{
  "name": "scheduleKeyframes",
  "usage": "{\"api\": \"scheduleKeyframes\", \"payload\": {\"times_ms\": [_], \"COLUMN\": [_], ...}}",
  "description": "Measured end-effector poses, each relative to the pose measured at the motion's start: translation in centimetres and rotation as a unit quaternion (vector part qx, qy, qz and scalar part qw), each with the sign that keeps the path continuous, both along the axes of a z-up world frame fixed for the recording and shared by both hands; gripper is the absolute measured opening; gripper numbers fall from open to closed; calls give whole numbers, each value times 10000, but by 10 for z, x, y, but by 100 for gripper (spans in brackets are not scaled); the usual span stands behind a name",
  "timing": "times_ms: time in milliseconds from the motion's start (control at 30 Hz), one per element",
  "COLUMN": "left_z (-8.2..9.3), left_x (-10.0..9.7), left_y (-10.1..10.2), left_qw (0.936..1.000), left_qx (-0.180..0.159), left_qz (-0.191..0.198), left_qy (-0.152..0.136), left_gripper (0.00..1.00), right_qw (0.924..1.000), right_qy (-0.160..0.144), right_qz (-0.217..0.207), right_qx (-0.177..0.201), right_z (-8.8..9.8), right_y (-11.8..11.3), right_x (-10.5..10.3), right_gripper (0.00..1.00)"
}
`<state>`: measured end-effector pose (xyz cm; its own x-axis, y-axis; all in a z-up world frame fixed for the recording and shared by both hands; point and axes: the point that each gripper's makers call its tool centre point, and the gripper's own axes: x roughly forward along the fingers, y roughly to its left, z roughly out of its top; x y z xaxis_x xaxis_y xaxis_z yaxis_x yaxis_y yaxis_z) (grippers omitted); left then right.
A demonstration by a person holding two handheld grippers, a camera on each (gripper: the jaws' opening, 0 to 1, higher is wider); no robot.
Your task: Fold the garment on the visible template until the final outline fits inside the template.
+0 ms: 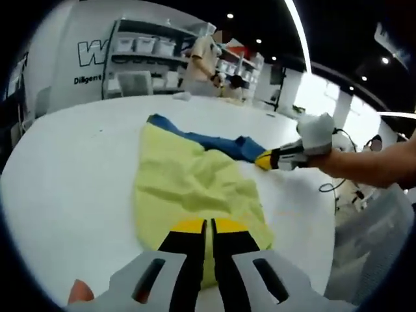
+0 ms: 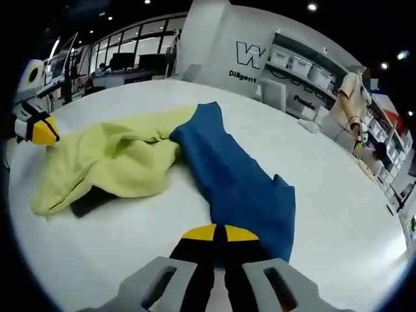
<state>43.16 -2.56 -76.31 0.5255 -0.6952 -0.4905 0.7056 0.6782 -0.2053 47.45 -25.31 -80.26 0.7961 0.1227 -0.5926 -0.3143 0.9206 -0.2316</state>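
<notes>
Both tools pinch the garment [image 2: 195,162] — left tool [image 1: 208,226], right tool [image 2: 217,231].

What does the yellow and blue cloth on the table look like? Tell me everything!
The garment is soft cloth in two colours, pale yellow and deep blue. It lies crumpled and wrinkled on the white table, not neatly folded. The yellow part bunches up in folds; the blue part stretches out longer and flatter. The left gripper is shut on the yellow edge, and the right gripper is shut on the blue end.
</notes>
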Motion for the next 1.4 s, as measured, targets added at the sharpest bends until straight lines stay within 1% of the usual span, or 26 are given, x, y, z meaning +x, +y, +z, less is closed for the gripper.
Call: {"api": "scheduleKeyframes", "payload": {"times_ms": [67, 233, 367, 500, 667, 733, 800, 933, 1100, 1200, 1400], "left_z": [-4, -13, -20, -30, -32, -32, -33, -33, -33, -33, -33], "left_x": [1, 1, 0, -2, -2, -1, -1, -1, 0, 0, 0], "left_y": [-1, -2, -1, 2, 3, 3, 3, 3, 2, 2, 2], "left_qw": [10000, 9999, 9996, 9989, 9987, 9987, 9987, 9987, 9987, 9986, 9986], "left_qx": [55, 163, 252, 415, 460, 453, 446, 451, 459, 467, 476], "left_qz": [18, 37, 55, 84, 109, 122, 123, 117, 106, 96, 86], "left_qy": [-26, 16, 88, 180, 179, 199, 211, 213, 208, 211, 204], "left_gripper": [0, 0, 0, 0, 0, 0, 0, 0, 0, 0, 0], "right_qw": [10000, 10000, 10000, 10000, 9999, 9998, 9995, 9986, 9971, 9960, 9923], "right_qy": [-5, -6, -10, 14, -120, -198, -299, -506, -690, -759, -754], "right_qz": [-1, 7, 9, 24, 33, 33, 7, -119, -305, -467, -982], "right_qx": [-2, -23, -16, -34, -28, -34, -57, -82, -102, -94, -13], "right_z": [0, 0, 0, 1, 14, 22, 30, 48, 66, 71, 65], "right_y": [0, 0, -1, -1, -4, -6, -11, -27, -47, -60, -92], "right_x": [0, 0, 0, 0, 3, 4, 6, 11, 10, 7, -5], "right_gripper": [0, 0, 0, 0, 0, 0, 0, 0, 0, 0, 0]}}
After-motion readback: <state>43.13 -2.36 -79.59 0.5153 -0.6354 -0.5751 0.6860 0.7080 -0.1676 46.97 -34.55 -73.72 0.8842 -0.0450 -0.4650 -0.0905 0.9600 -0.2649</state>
